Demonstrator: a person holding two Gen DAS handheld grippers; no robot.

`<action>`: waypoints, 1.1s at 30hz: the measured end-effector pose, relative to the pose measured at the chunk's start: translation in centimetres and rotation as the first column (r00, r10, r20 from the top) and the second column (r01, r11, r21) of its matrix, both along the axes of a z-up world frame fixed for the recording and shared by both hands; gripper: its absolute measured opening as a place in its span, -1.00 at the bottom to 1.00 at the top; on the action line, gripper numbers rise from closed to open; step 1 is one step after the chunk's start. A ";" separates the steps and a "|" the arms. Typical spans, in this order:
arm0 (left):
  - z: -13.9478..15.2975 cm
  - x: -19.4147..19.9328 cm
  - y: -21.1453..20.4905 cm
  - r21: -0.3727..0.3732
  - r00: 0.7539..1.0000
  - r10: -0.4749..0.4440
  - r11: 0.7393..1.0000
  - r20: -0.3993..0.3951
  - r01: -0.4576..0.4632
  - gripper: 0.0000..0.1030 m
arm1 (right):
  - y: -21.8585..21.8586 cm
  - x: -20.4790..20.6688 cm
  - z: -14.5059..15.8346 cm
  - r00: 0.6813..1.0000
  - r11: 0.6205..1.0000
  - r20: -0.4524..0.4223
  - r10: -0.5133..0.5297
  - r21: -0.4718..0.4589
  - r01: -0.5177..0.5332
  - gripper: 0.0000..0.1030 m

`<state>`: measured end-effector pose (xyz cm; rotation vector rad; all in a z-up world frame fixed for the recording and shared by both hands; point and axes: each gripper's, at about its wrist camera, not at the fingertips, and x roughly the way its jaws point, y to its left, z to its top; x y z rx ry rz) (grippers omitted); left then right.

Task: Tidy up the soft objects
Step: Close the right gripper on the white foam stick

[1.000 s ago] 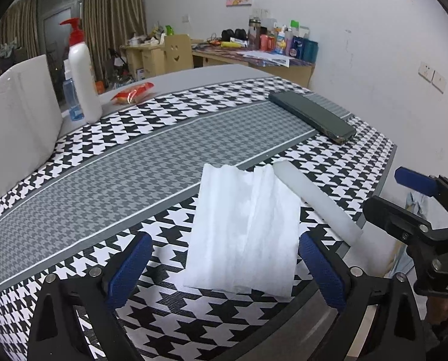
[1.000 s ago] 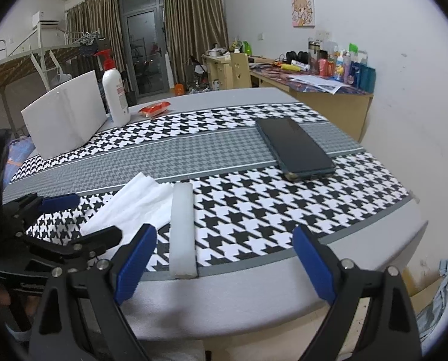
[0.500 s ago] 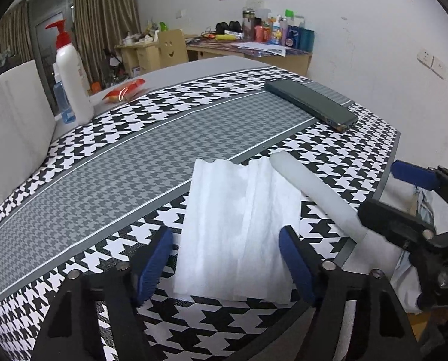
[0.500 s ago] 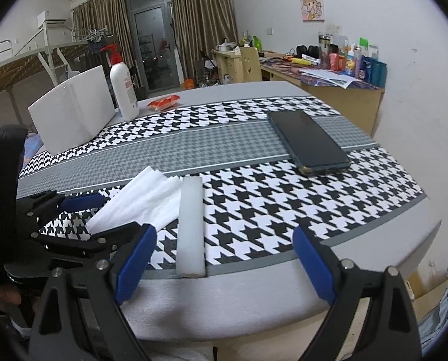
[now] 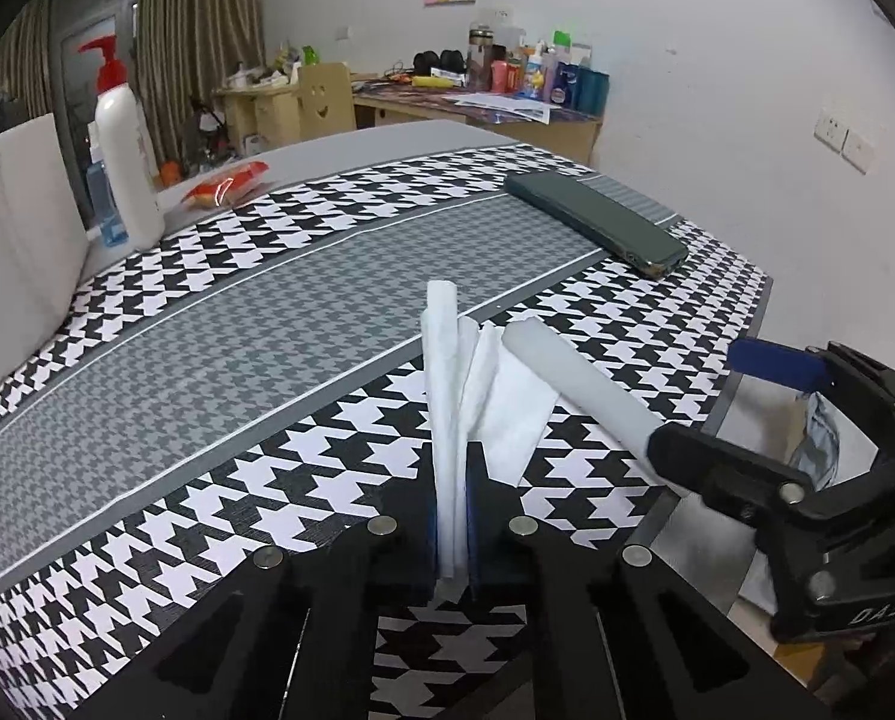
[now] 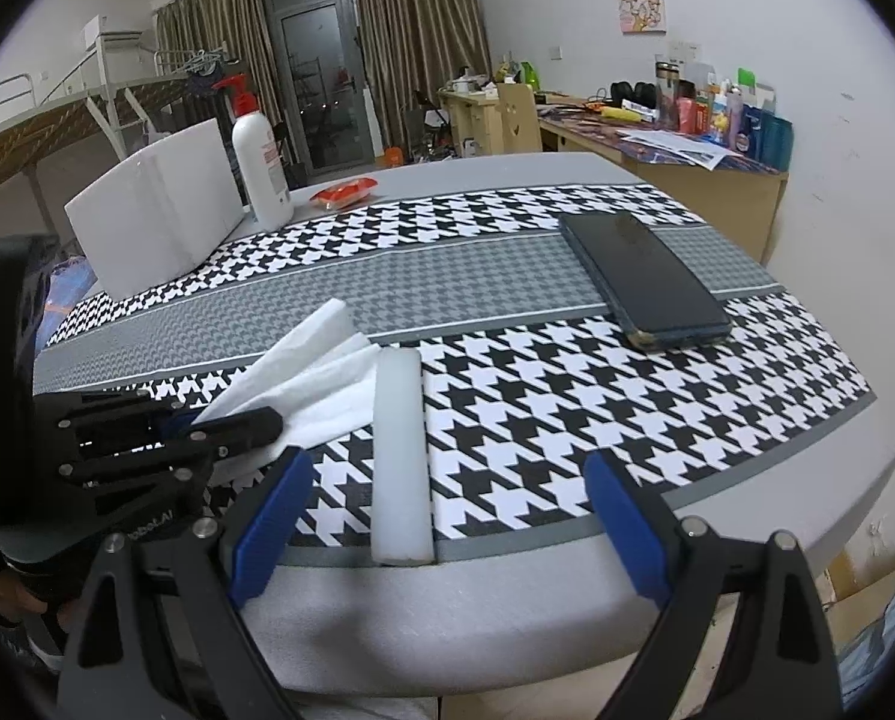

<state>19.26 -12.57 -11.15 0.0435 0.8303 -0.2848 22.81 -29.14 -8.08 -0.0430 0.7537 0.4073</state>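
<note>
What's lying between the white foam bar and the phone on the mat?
Nothing: in the right wrist view, only bare houndstooth mat lies between the white foam bar and the phone.

Both my matte-black plastic left gripper [image 5: 454, 531] and its twin right gripper [image 6: 441, 516] show triangular cut-out arms, round silver screw heads, blue rubber pads [image 6: 270, 519] lining the fingers, and pale lettering stamped on the housing.

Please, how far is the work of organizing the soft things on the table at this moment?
Early stage. Done: nothing looks put away yet. In hand: the left gripper is shut on the white tissue, bunching it into a ridge. Left: the white foam bar lies untouched at the table edge, and the right gripper is open and empty.
</note>
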 end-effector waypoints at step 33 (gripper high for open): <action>0.0 -0.3 0.2 -0.023 1.000 0.007 1.000 -0.011 -0.007 -0.86 | 2.4 0.7 -1.3 0.996 0.989 -0.034 0.084 -0.116 -0.087 -0.34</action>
